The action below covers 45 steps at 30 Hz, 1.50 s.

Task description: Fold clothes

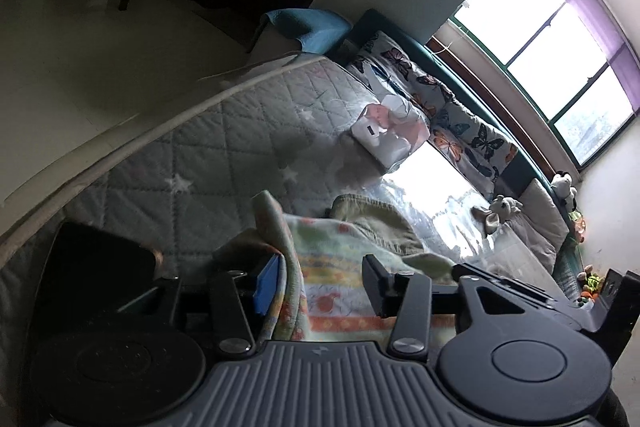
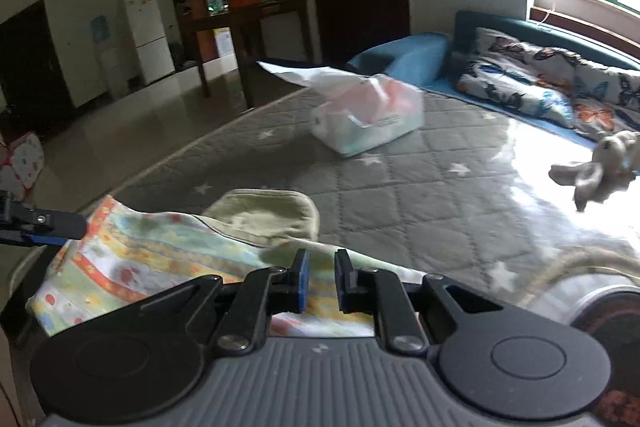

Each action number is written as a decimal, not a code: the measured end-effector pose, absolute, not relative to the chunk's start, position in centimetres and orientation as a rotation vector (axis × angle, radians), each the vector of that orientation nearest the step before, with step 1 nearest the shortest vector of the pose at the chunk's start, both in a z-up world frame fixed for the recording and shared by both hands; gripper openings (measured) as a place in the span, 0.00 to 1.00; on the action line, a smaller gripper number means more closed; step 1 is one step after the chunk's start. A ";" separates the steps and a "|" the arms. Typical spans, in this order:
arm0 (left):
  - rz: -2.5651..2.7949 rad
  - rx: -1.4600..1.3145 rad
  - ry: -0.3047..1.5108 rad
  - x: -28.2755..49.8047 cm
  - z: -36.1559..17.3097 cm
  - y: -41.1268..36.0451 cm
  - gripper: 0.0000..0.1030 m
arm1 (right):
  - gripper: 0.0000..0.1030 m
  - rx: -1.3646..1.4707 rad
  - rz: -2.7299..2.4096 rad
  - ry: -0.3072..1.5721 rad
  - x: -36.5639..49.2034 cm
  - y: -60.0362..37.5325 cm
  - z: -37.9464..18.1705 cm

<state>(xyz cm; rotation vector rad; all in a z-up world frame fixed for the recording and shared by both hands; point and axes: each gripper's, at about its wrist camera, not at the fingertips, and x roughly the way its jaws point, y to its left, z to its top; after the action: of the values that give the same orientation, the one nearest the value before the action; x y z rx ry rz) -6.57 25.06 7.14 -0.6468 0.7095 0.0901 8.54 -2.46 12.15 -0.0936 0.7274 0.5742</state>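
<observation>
**Pastel striped cloth lies between two grippers on a quilted bed**

Pastel bands of green, yellow, orange and white mark the striped garment (image 2: 132,259), which lies on the near part of a grey quilted bed cover (image 2: 420,195) sewn with small white stars. An olive-green garment (image 2: 264,215) lies partly under it, its rounded end sticking out toward the middle of the bed.

In the left wrist view the left gripper (image 1: 316,287) has its jaws spread wide. The striped garment (image 1: 332,259) fills the space between them, and a fold of it rises up along the blue-padded finger (image 1: 267,283) on the left side; the other finger stands clear of the cloth's raised fold. Nothing is clamped.

In the right wrist view the right gripper (image 2: 321,281) hovers over the near edge of the striped garment with a narrow gap between its two fingers. The cloth is seen behind and below the fingertips, and no cloth sits in the gap, so this gripper holds nothing. At the left border of the same view, the tip of the left gripper (image 2: 44,223) reaches to the far corner of the striped garment.

Farther along the bed a clear plastic bag (image 2: 368,115) with white and pink contents sits well apart from the garments. Butterfly-print cushions (image 2: 532,79) line the window side, and a pale stuffed toy (image 2: 596,167) lies in the bright sunlit patch. Beyond the bed, a white fridge (image 2: 148,35) stands by the far wall.
</observation>
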 end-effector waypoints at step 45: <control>-0.101 -0.550 0.786 -6.2 5.3 17.3 0.58 | 0.18 -0.275 0.584 0.807 0.9 -8.3 11.8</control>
<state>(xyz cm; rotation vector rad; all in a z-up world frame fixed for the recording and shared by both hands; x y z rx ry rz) -6.20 17.28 5.32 -0.5504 0.7863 -0.1014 0.92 -8.26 11.81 -0.2750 0.8067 0.5839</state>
